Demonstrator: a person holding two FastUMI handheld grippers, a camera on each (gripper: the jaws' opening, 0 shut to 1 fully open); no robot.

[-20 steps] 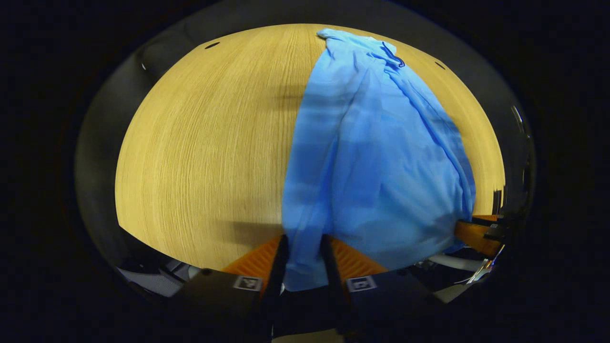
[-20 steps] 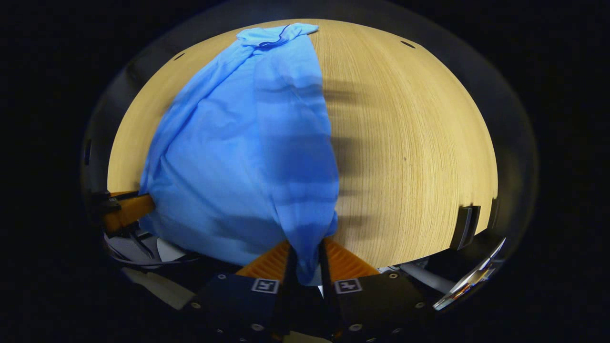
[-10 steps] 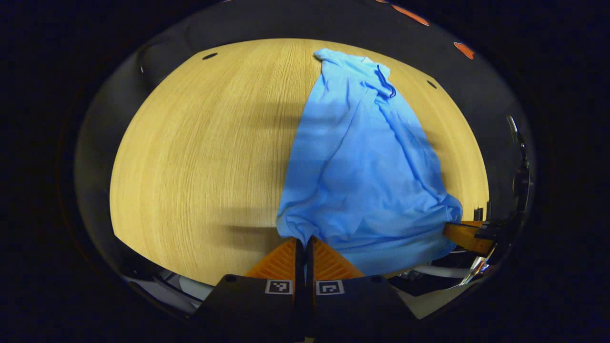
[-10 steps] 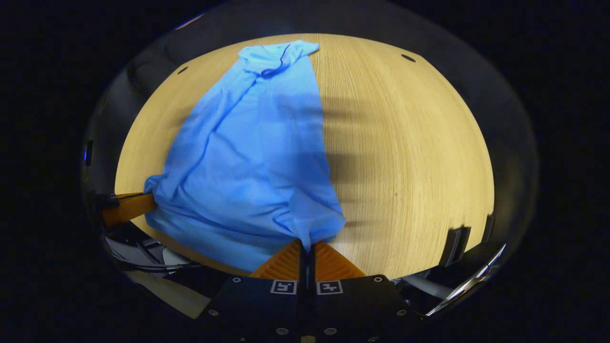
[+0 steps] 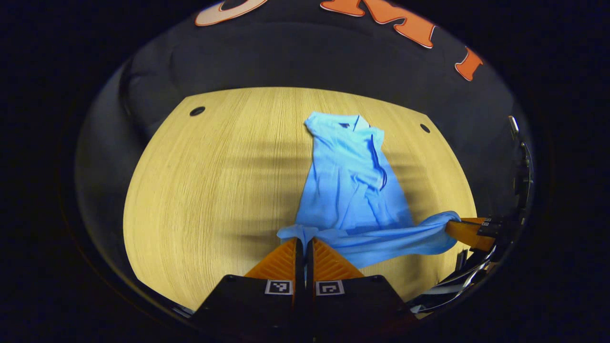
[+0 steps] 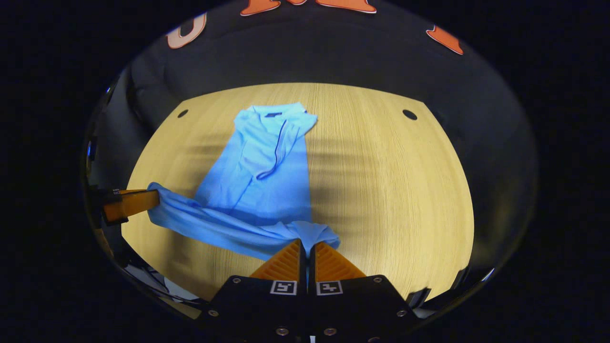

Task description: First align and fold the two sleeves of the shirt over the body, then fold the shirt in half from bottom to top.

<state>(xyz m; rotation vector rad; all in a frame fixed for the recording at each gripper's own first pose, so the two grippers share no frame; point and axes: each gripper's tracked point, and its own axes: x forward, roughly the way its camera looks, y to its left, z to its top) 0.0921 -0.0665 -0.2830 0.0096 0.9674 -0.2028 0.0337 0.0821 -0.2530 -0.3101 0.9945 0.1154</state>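
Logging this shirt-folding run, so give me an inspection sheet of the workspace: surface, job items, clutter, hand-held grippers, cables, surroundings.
Surface: wooden table, small dark holes near its far corners.
Job's things: blue shirt, collar end flat on the table, near hem lifted and stretched between both grippers.
Clutter: nothing seen.
Grippers: left hand-held gripper shut on one hem corner; right hand-held gripper shut on the other.
Cables: pale cables below the table's near edge.
Surroundings: black cloth wall behind the table.
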